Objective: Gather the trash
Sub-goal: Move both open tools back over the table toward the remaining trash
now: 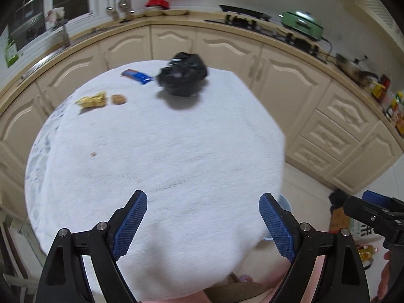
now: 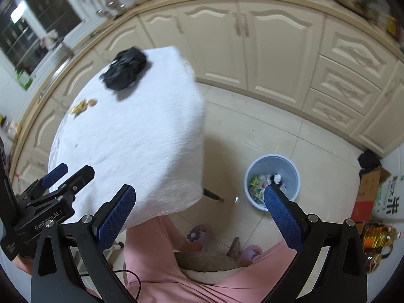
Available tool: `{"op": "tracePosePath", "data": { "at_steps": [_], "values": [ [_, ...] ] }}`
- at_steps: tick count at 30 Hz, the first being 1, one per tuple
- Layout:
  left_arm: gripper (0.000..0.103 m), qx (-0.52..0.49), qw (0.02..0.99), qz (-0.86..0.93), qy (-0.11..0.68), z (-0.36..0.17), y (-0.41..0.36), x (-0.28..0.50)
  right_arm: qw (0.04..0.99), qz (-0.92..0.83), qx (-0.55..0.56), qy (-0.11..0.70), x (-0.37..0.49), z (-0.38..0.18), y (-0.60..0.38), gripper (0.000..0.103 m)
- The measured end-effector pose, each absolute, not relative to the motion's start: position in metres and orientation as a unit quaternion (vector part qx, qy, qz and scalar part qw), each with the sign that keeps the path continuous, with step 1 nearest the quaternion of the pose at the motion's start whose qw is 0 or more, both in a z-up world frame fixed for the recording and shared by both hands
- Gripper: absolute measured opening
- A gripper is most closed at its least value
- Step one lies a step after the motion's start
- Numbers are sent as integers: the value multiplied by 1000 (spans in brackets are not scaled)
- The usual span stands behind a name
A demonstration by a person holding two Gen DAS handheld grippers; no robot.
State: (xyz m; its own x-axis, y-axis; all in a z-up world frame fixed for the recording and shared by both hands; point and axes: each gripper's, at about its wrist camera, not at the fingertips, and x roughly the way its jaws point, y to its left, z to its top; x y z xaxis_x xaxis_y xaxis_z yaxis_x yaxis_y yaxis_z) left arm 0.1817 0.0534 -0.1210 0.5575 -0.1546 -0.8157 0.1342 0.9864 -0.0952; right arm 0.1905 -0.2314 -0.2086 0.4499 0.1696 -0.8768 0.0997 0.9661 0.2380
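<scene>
A crumpled black plastic bag lies at the far side of the white-clothed table, with a blue wrapper, a gold wrapper and a round biscuit to its left. My left gripper is open and empty above the table's near edge. My right gripper is open and empty, held beside the table over the floor. A light blue bin with trash inside stands on the floor just beyond its right finger. The bag and gold wrapper also show in the right wrist view.
Cream kitchen cabinets curve behind the table, with a stove and a green appliance on the counter. Cardboard boxes and an oil bottle sit on the floor at right. The person's pink-trousered legs and slippers are below.
</scene>
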Motion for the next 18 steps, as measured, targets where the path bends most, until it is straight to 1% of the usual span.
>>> {"op": "tracePosePath", "data": {
  "at_steps": [7,16,18],
  "values": [
    [87,-44,884,-21,465,-117,123,156,836,69,89,537,202,-214,-168,103],
    [87,-85,876,43,474,-117,185,155,821,119,73,554,236,-221,-109,103],
    [87,-89,873,54,477,-118,195,165,819,125,68,556,247,-221,-99,103]
  ]
}}
